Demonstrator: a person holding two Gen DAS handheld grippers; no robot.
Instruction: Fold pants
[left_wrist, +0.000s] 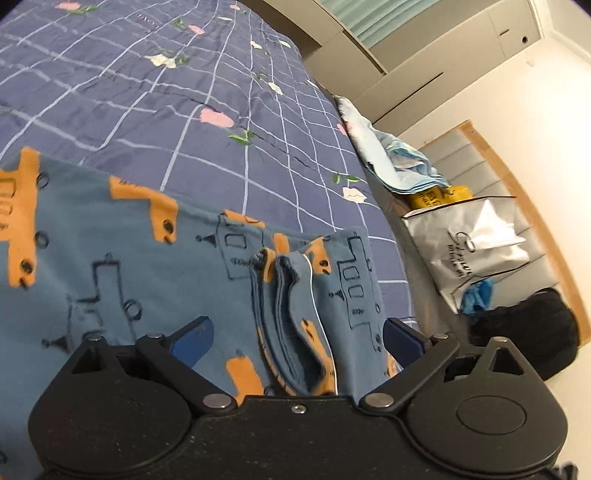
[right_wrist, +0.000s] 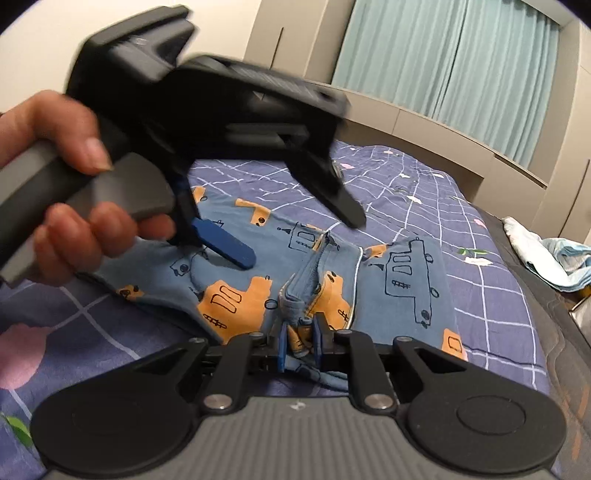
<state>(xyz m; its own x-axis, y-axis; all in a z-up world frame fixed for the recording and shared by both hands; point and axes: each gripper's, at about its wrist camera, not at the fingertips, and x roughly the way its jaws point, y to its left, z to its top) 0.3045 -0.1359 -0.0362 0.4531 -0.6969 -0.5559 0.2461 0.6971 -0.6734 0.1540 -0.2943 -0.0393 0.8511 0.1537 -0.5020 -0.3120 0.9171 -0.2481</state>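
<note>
While the pants (left_wrist: 122, 280) lie spread on the bed (left_wrist: 147, 92), left wrist view shows thin, floppy cotton w/ a thick bunched hem ridge running up the middle, near the bed's side edge. Left tongs (left_wrist: 295, 332) stand wide apart over that ridge, gripping nothing.

Right wrist view: right tongs (right_wrist: 300, 345) are nearly closed, blue pads pinching the bunched hem at the bed's near edge. The person's hand (right_wrist: 74, 192) holds the left tool above the fabric, one blue finger (right_wrist: 229, 245) hovering just over it. Imo it's light, soft, won't slip much; grab seams or hems, since flat cloth just bunches up.
</note>
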